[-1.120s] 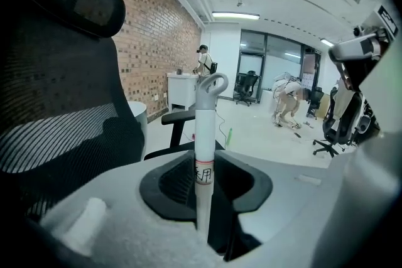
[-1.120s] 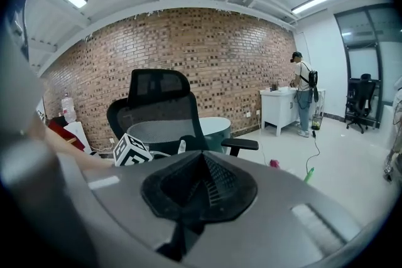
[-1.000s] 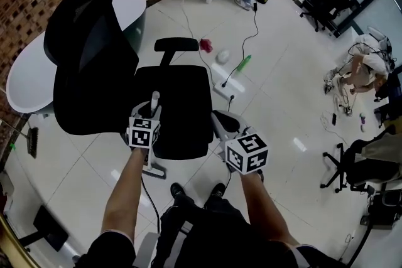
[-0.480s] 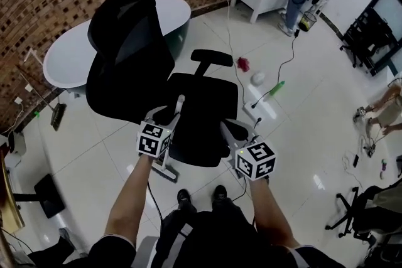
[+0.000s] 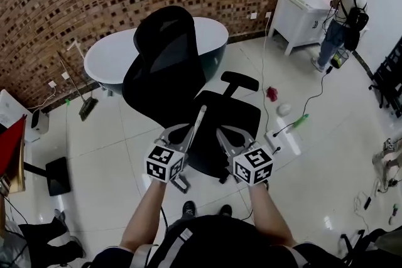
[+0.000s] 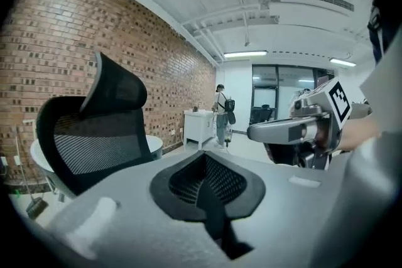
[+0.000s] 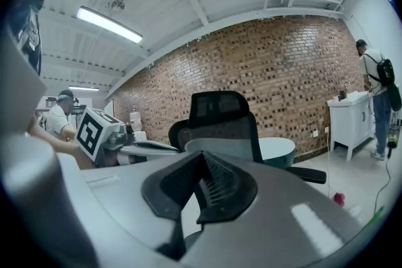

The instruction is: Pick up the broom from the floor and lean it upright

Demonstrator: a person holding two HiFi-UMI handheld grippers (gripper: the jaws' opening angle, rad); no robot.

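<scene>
The broom (image 5: 78,88) is far off at the left by the brick wall, its dark head on the floor beside the white tub and its thin handle slanting up and back. Its head (image 6: 34,205) also shows at the lower left of the left gripper view. Both grippers are held up over the black office chair (image 5: 188,97), well away from the broom. My left gripper (image 5: 201,111) (image 6: 204,157) is shut with nothing between its jaws. My right gripper (image 5: 221,132) (image 7: 202,157) sits beside it, also shut and empty.
A white oval tub (image 5: 107,56) stands behind the chair against the brick wall. A cable, a power strip (image 5: 282,135), a green bottle (image 5: 303,120) and a red object (image 5: 271,94) lie on the floor at the right. A person (image 5: 344,6) stands at a white cabinet.
Both grippers have risen and my view has lifted toward the wall, bringing the broom into sight. The left gripper's jaws were spread half a second ago and are together now.
</scene>
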